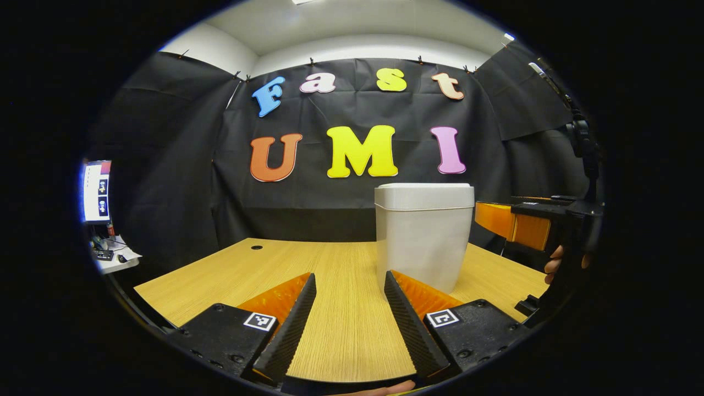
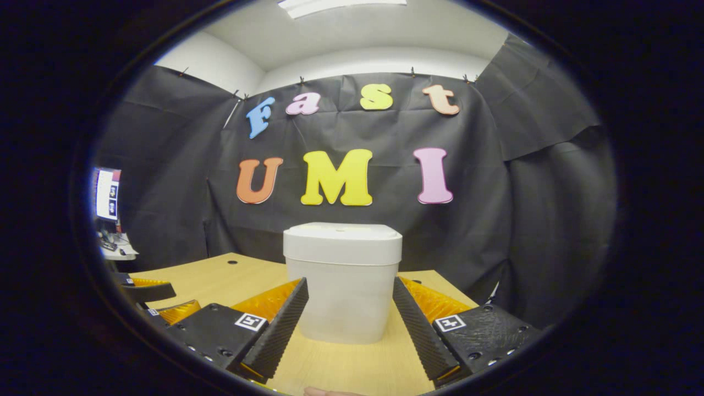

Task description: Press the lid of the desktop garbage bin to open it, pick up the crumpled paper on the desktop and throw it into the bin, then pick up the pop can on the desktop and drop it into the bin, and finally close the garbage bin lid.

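Note:
A white desktop garbage bin (image 1: 422, 236) stands on the wooden table (image 1: 341, 308) with its lid (image 1: 424, 196) closed. In the left gripper view my left gripper (image 1: 350, 280) is open, low over the table, with the bin just ahead to the right. The right gripper (image 1: 514, 223), held by a hand (image 1: 555, 264), hovers to the right of the bin at lid height. In the right gripper view the bin (image 2: 342, 283) and its closed lid (image 2: 342, 241) sit straight ahead, and my right gripper (image 2: 350, 289) is open with the bin's body beyond its fingers. The left gripper (image 2: 148, 300) shows low at the left.
The black cloth wall stands behind the table. A side desk (image 1: 113, 256) with a monitor (image 1: 96, 191) lies far left. The table (image 2: 220, 275) has a small round hole (image 1: 257, 247) near its back left corner.

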Motion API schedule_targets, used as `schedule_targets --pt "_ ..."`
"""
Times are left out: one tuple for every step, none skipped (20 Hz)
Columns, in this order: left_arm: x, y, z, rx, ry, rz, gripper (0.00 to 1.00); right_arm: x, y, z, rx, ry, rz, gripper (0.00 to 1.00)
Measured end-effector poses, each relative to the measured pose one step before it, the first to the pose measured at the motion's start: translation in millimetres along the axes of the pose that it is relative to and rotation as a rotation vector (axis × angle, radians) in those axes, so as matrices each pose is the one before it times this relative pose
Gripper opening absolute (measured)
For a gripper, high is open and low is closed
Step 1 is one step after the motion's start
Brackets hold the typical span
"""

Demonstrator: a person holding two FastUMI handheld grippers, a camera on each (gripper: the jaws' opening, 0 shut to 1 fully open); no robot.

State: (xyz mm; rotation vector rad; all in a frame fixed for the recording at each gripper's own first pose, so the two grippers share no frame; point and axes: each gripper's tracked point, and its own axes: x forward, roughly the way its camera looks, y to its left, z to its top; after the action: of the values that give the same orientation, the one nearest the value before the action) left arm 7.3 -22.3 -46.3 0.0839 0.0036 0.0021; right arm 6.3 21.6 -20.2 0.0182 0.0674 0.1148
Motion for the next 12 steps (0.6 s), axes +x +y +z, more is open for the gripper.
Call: schedule_targets --pt "0.18 -0.31 0.09 0.00110 0.00169 -0.00035 0.84 -0.38 2.41 -0.36 -0.00571 0.00021 0.00396 0.95" --pt "-0.17 -0.41 -0.86 -0.00007 0.00073 -0.00024 0.84 -0.95 1.56 -0.42 -0.00619 0.00151 0.00300 0.95" --pt "-0.17 -1.20 0.12 0.00098 0.00142 -0.00319 0.84 -0.98 1.86 -0.63 -0.00524 0.00083 0.00371 0.95" --pt "0.51 -0.44 -1.07 0.00148 0.00252 -0.00156 0.84 0.08 2.80 -0.20 -0.00353 -0.00052 0.00489 0.95" --pt "0.20 -0.11 -0.88 0.00161 0.00147 0.00056 0.84 -0.83 2.63 0.41 -0.00361 -0.00022 0.00551 0.95" --pt "0.71 0.57 0.20 0.00124 0.00084 0.00067 0.84 -0.69 1.28 -0.56 -0.00233 -0.00074 0.00310 0.95" --pt "-0.26 0.19 -0.57 -0.00010 0.00158 -0.00022 0.84 0.12 0.36 0.22 -0.00092 -0.00045 0.00147 0.95" --pt "0.64 -0.75 -1.14 -0.00105 0.00330 -0.00095 0.84 0.48 0.14 -0.51 -0.00071 0.00108 0.00121 0.95" --pt "0.67 -0.90 -0.52 -0.00146 0.00235 -0.00034 0.84 0.79 0.03 -0.59 -0.00036 0.00219 0.00060 0.95" --pt "0.31 0.06 -1.09 0.00035 0.00049 -0.00054 0.84 -0.03 0.04 -0.81 0.00037 0.00273 -0.00019 0.95" --pt "-0.30 -0.03 -0.28 0.00123 0.00010 0.00146 0.84 0.72 -0.38 -0.18 0.00129 0.00092 -0.00091 0.95" --pt "-0.15 0.29 -0.12 0.00129 0.00076 0.00047 0.84 0.07 -0.07 0.02 0.00198 0.00033 -0.00074 0.95"
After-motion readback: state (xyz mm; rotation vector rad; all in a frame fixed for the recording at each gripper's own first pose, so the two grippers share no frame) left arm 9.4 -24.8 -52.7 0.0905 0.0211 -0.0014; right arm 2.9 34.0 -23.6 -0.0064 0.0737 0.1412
